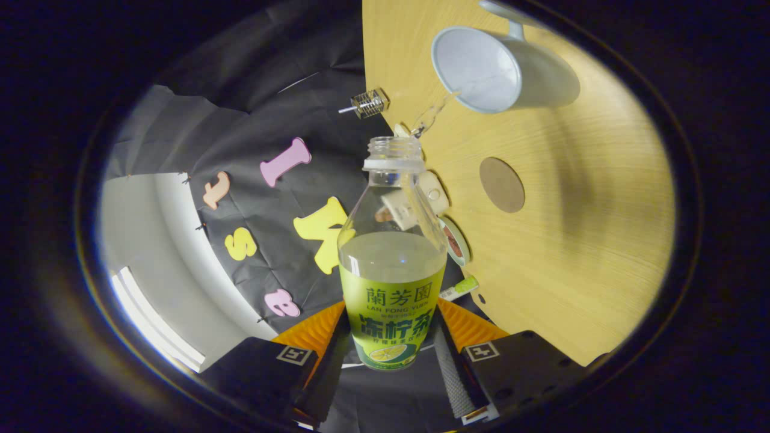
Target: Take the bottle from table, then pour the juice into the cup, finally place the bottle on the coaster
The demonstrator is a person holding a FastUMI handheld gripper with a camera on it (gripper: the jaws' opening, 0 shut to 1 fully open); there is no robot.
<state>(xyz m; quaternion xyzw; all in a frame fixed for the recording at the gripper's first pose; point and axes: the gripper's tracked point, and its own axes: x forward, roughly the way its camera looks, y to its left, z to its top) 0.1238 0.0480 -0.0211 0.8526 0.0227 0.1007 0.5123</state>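
Clear plastic bottle [392, 252] with green label, uncapped, clamped between gripper [391, 361] fingers, rolled sideways so thin stream arcs from mouth into pale grey mug [502, 69] on wooden table [571, 240]; round brown coaster [502, 184] waits beside.

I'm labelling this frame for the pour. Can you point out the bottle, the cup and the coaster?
bottle [392, 252]: gripper view, clear shoulder above the label, held between the gripper's fingers.
cup [544, 75]: gripper view, outer wall beside the rim.
coaster [502, 184]: gripper view, middle of the round disc.
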